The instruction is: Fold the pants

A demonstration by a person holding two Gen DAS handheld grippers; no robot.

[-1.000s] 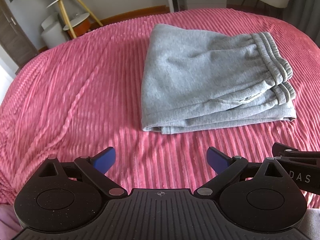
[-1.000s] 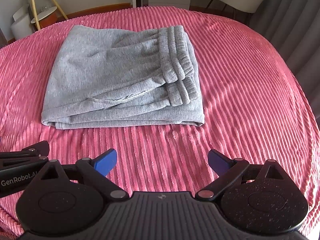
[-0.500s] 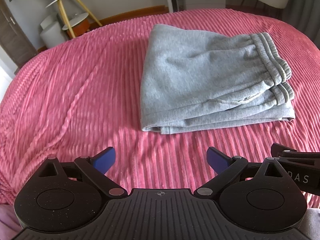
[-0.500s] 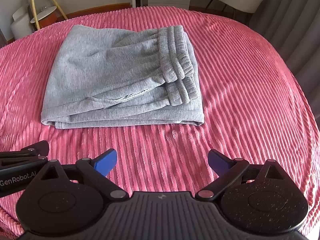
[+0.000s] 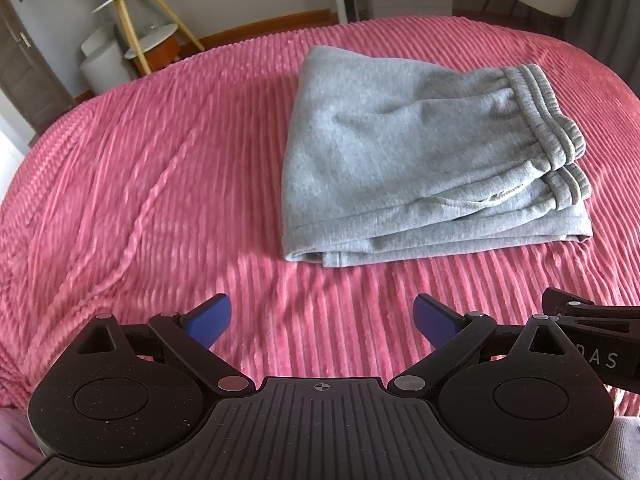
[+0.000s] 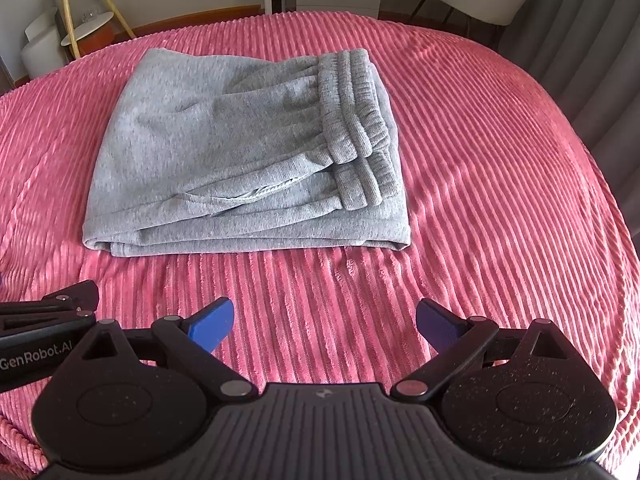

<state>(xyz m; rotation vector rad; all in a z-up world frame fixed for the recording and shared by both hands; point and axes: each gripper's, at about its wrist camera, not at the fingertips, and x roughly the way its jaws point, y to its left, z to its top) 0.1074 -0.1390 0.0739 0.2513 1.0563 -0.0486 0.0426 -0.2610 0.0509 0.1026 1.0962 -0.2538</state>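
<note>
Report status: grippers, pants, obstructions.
Left gripper open, empty. Right gripper open, empty. Grey pants folded flat on pink bedspread, untouched. Nothing in the way.

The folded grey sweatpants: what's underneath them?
The grey sweatpants lie on a pink ribbed bedspread. Their own lower layers show at the near edge; anything beneath is covered.

Bare pink bedspread (image 5: 140,168) lay open to the left of the folded grey pants (image 5: 420,168) and between the pants and both grippers. The pants were the only obstacle on the bed; the side tables (image 5: 132,36) stood beyond its far edge.
</note>
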